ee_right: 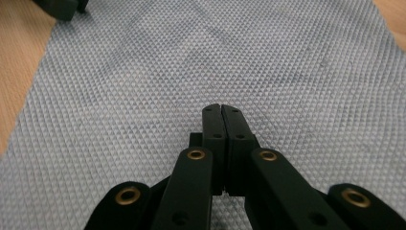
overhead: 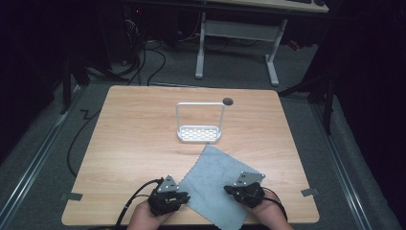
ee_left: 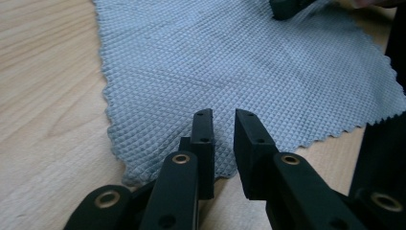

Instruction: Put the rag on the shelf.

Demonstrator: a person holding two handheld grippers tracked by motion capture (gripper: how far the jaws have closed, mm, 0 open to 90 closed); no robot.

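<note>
A grey waffle-textured cloth (overhead: 218, 179) lies flat, turned like a diamond, at the table's near edge. My left gripper (overhead: 184, 197) is at the cloth's left corner. In the left gripper view its jaws (ee_left: 223, 120) stand open by a narrow gap over the cloth's (ee_left: 230, 62) zigzag edge, with nothing between them. My right gripper (overhead: 229, 190) rests over the cloth's right part. In the right gripper view it (ee_right: 221, 109) is shut, the jaws pressed together above the cloth (ee_right: 191, 62), and no fold shows between them. A hand holds each gripper.
A white perforated tray with a tall hoop handle (overhead: 200, 133) stands mid-table, just beyond the cloth's far corner. A dark round hole (overhead: 228, 101) sits in the tabletop behind it. Bare wood (overhead: 129, 143) spreads to the left and right. A cable trails from the left gripper.
</note>
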